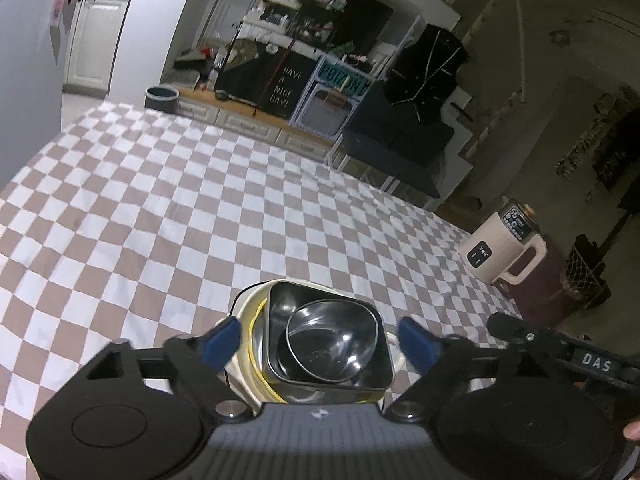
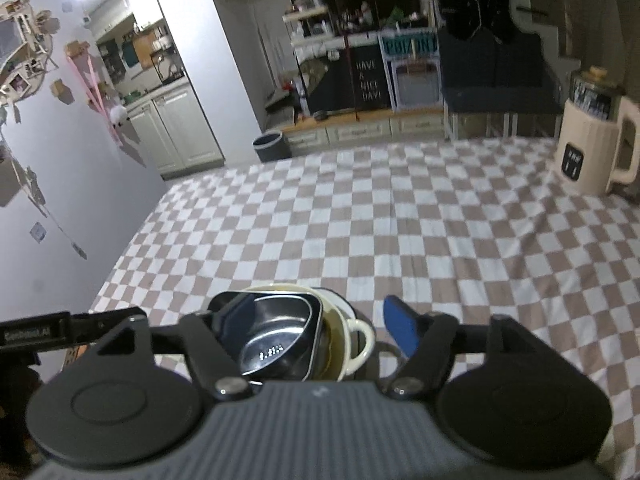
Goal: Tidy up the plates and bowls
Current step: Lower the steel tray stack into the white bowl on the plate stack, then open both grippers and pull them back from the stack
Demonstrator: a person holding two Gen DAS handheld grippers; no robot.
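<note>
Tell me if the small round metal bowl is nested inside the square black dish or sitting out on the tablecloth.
Nested inside. The round metal bowl sits within the square black dish, which tops the cream dish.

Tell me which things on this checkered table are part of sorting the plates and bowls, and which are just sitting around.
Part of the job:
- round metal bowl, on top of the stack
- dark square dish under it
- cream dish with a handle at the bottom

Just lying about:
- cream kettle-like appliance at the table's edge
- dark bin on the floor beyond
- checkered tablecloth
</note>
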